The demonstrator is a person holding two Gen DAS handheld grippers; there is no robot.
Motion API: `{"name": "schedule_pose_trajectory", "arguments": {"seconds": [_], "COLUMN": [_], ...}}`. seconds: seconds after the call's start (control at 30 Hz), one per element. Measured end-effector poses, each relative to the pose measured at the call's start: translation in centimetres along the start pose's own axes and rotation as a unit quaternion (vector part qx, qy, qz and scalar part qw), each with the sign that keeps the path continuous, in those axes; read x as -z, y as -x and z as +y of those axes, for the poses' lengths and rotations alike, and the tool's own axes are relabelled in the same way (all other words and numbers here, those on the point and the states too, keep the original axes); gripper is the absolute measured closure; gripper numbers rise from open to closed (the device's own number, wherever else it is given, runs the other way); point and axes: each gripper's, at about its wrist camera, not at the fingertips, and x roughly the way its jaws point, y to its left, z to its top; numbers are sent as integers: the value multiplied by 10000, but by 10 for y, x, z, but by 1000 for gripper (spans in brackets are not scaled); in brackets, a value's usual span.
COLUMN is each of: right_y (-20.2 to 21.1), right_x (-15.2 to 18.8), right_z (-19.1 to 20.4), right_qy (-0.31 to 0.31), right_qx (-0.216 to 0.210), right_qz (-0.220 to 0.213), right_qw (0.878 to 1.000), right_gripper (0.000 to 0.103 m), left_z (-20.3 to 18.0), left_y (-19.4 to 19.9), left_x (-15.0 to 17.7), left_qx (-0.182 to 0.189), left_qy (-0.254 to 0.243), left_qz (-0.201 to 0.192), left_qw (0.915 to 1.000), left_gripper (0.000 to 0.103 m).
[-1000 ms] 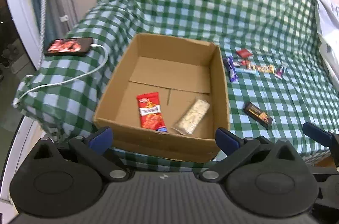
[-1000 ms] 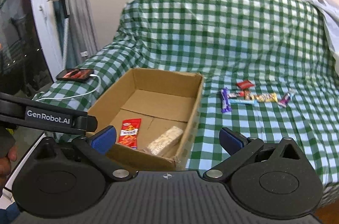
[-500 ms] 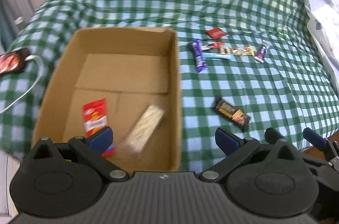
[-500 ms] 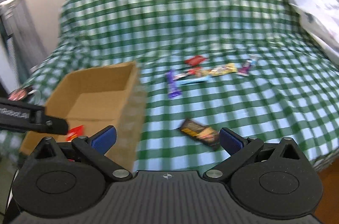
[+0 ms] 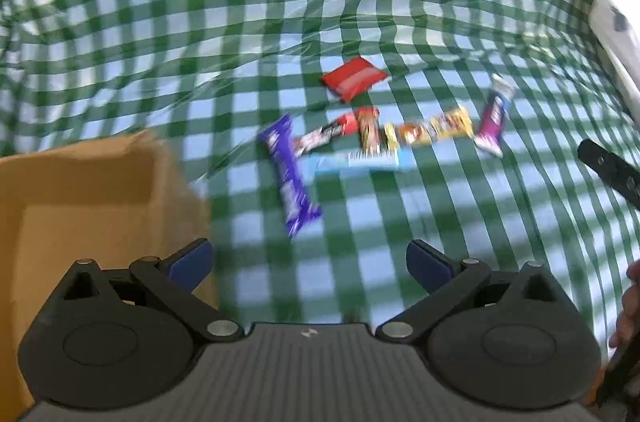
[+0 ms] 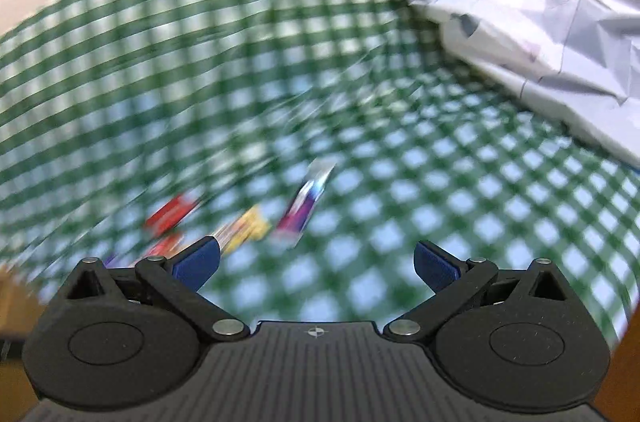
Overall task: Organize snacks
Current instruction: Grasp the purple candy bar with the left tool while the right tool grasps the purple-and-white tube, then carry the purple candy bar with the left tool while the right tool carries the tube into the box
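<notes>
L gripper (image 5: 308, 264): blue-padded jaws spread wide, nothing between them, hovering above the green-and-white checked cloth (image 5: 200, 34) w/ the corner of the brown cardboard box (image 5: 92, 190) just beside its left finger. R gripper (image 6: 316, 266): also wide apart and empty, over the same cloth further right.

Out from the L gripper, the loose snacks sit in a cluster ahead: long purple wrapped bar (image 5: 290, 178) nearest, lying lengthwise toward the jaws; past it a pale-blue flat bar (image 5: 360, 160), a red-and-black bar (image 5: 332, 134), a yellow wrapped bar (image 5: 428, 130), a small purple-and-white sachet (image 5: 494, 116) at the right end, and a red pillow-shaped packet (image 5: 354, 78) furthest back. The middle ones touch or overlap; the red packet lies apart.

Step, as I judge it: reaching for the next snack to carry to the box. The purple bar looks the likeliest pick for L: needs a drop to cloth level, jaws straddling its narrow width, then close. R seems lined up nearer the sachet; can't be sure, heavy blur.

View diffs: L view shows the box + whole cluster fairly clearly; box contents not visible. R view is smeared, only some of the snacks show near its left finger, but it alone shows the crumpled pale-grey sheet (image 6: 520, 2) heaped at the far right.
</notes>
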Motion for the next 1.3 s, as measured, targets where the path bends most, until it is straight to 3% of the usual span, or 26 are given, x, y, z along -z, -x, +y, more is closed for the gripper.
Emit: {"name": "schedule_pose_trajectory", "arguments": {"seconds": [0.2,0.4,0.47,0.53,0.57,0.63,0.67,0.7,0.73,0.83,0.93,1.07,1.3], "right_y": [-138,-224,-228,-228,-228,-227,-222,-216,-211,-204,-190,-151,-9], "right_x": [-15,-7,4,8,8,9,8,8,6,1,-7,-24,-39], "right_z": [5,20,32,31,30,28,28,28,29,30,27,24,28], "right_qy": [324,493,1024,955,945,1058,1061,1103,1176,1227,1140,1056,671], "right_qx": [-66,-182,16,-42,-63,-92,-151,-191,-232,-262,-206,-259,-969], "right_qz": [493,1038,569,394,376,389,372,332,374,578,638,362,-281], "right_qw": [9982,9932,9931,9946,9948,9936,9935,9932,9921,9904,9912,9934,9926], "right_gripper": [1,0,0,0,0,5,13,45,65,81,85,85,85], "left_z": [-10,14,24,26,26,24,27,31,33,38,37,25,33], "left_y": [-95,-160,-168,-169,-169,-167,-160,-153,-150,-132,-107,-53,55], "left_x": [-40,-53,-51,-52,-52,-55,-56,-54,-54,-52,-48,-38,9], "left_qx": [-190,-356,-155,-158,-175,-250,-202,-152,-42,56,173,512,618], "left_qy": [-41,271,487,495,475,547,622,654,715,719,574,466,337], "left_qz": [53,616,703,770,779,686,600,598,672,571,411,143,-97], "left_qw": [9998,9971,9962,9957,9957,9958,9961,9959,9952,9958,9974,9975,9975], "left_gripper": [0,0,0,0,0,20,52,91,89,90,90,90,90]}}
